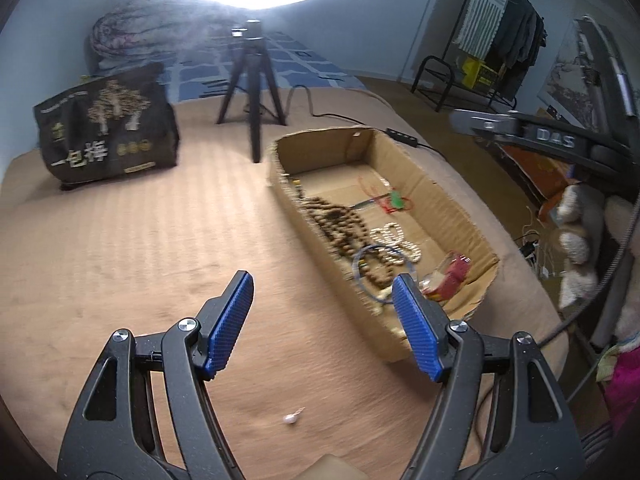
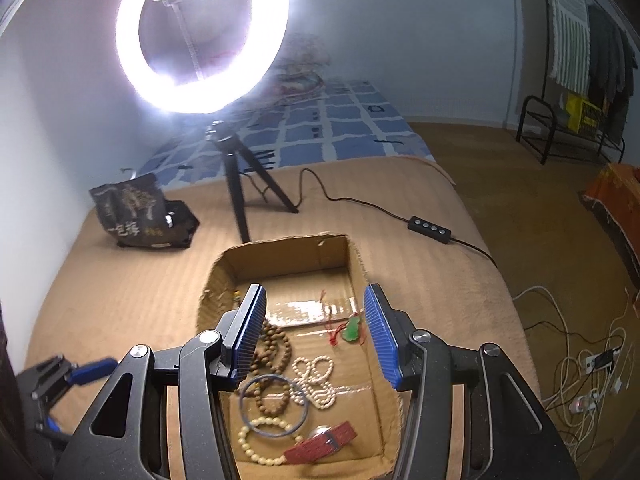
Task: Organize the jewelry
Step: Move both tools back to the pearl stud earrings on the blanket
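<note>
An open cardboard box [image 1: 444, 196] [image 2: 288, 256] sits on the brown bedspread and holds the jewelry. In it lie brown bead strands [image 2: 276, 344], a white bead necklace [image 2: 316, 376], a blue bangle [image 2: 274, 406], a cream bead bracelet [image 2: 260, 440], a red-strapped watch [image 2: 324, 442] and a green pendant on red cord [image 2: 353, 328]. My left gripper [image 1: 324, 296] is open and empty, left of the box near its front corner. A small white earring [image 1: 291, 418] lies on the bedspread below it. My right gripper [image 2: 314, 320] is open and empty above the box.
A ring light [image 2: 202, 36] on a black tripod [image 2: 240, 184] stands behind the box. Its cable and remote [image 2: 430, 230] run to the right. A black snack bag [image 1: 108, 136] stands at the back left. The bed's right edge drops to the floor with cables [image 2: 580, 360].
</note>
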Demonstrator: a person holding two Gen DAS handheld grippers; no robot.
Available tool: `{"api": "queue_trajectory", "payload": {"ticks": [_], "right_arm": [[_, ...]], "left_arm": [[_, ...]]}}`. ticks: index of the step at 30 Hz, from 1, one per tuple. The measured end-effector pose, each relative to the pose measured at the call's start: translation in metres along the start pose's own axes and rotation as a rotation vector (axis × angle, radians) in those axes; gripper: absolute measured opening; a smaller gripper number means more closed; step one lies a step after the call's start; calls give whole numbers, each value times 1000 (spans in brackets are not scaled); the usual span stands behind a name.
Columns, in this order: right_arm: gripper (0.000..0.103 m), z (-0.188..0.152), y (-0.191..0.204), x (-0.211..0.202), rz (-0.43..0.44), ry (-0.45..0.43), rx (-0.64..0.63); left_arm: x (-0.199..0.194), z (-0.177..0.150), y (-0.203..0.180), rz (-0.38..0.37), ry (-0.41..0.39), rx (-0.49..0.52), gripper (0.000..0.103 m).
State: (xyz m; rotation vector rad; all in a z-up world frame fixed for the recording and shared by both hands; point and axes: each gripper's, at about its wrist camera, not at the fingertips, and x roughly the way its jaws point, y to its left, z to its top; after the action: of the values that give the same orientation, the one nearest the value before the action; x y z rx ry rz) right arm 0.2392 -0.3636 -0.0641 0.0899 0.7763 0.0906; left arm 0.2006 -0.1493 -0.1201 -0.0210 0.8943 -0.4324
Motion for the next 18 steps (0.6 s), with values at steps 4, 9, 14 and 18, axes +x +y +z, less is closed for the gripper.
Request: {"api": "queue_trajectory", "payload": {"ticks": [4,9,14,18], "right_arm": [[50,-3,16,-13,19,-11,-34],[58,-15,38,-30,72,-20,-53],[58,-40,66,-43,124,-7,-92],[57,-62,85,-47,160,12,-95]], "left_arm": [[-11,-8,23,12,-16,16,74],[-25,-15,52,37,-27,0,74],[-34,-22,80,60,-27,-45,74],[-32,-31,98,74,-5,-72,72]]}}
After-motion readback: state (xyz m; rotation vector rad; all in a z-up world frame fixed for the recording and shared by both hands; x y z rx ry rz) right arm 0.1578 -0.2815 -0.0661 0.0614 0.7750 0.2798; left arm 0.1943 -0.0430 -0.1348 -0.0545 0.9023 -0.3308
